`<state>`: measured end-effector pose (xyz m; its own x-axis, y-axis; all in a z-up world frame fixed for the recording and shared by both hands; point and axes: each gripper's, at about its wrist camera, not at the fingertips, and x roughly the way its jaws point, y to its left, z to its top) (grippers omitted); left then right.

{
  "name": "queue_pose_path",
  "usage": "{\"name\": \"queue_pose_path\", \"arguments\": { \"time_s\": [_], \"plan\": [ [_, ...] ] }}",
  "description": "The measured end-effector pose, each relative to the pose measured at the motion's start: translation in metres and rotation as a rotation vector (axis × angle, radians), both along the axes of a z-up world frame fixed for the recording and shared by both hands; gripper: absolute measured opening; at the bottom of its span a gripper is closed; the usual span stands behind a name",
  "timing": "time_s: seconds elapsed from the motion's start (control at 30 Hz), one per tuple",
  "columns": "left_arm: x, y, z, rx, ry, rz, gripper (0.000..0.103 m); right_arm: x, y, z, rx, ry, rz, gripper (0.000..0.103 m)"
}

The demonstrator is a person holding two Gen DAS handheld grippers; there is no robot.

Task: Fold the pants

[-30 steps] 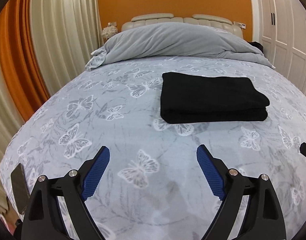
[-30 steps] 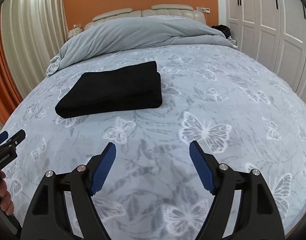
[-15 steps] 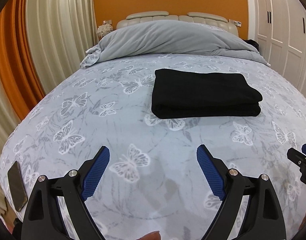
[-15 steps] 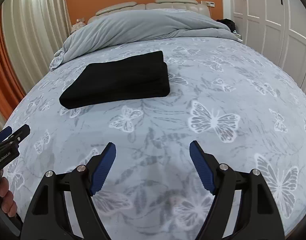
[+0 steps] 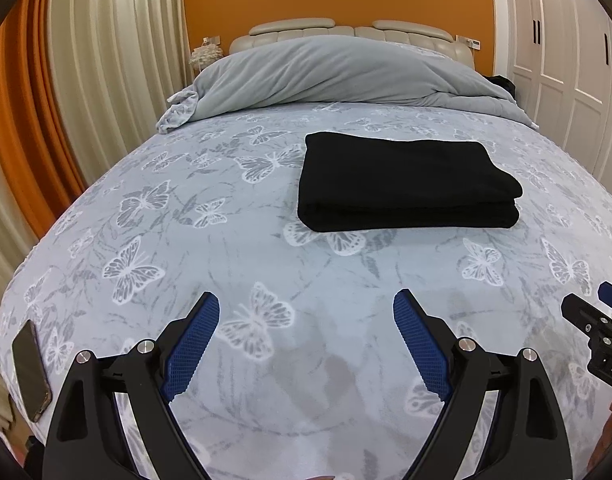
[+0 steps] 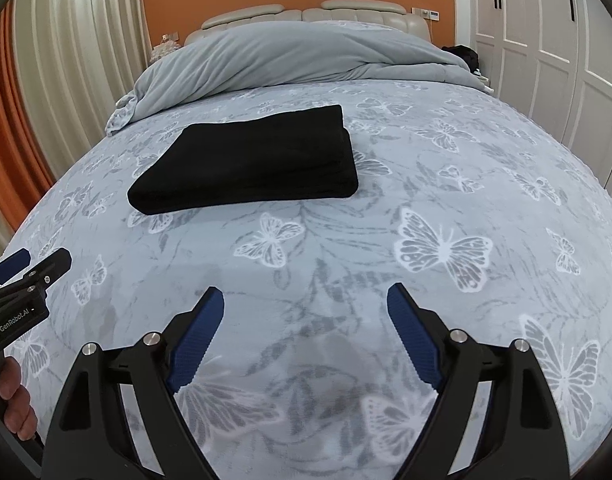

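while the black pants [image 5: 406, 182] lie folded into a thick soft rectangle on the butterfly-print bedspread [image 5: 209, 240], the left gripper [image 5: 306, 340] and right gripper [image 6: 306, 332] hover low over bare fabric, well short of them, each with ribbed blue pads [image 6: 197, 336] spread wide and empty. a slim phone [image 5: 30, 370] rests at the bed's left edge.

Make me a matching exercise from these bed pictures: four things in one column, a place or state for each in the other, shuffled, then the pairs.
Things:
1. pants
2. phone
3. duvet
4. left tongs

Places or states:
A. bunched at the headboard end
B. open, holding nothing
C. folded, lying mid-bed
D. at the bed's left edge

Pairs: 1-C, 2-D, 3-A, 4-B
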<state>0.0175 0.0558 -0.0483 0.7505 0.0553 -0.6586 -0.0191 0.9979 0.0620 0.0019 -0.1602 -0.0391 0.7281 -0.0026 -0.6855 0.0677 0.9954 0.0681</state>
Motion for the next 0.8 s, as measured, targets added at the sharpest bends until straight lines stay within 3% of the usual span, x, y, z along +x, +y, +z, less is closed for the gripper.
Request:
{"name": "queue_pose_path", "arguments": {
  "time_s": [0.33, 0.6, 0.8],
  "plan": [
    [0.001, -0.004, -0.006, -0.005, 0.022, -0.027, 0.086, 0.000, 0.004, -0.001, 0.000, 0.001, 0.000, 0.082],
    [-0.003, -0.007, -0.007, -0.008, -0.005, 0.005, 0.087, 0.000, 0.006, -0.003, -0.005, 0.007, 0.002, 0.082],
    [-0.006, -0.013, -0.007, 0.034, -0.022, -0.003, 0.087, -0.001, 0.007, -0.005, -0.008, 0.010, 0.005, 0.082]
  ]
}}
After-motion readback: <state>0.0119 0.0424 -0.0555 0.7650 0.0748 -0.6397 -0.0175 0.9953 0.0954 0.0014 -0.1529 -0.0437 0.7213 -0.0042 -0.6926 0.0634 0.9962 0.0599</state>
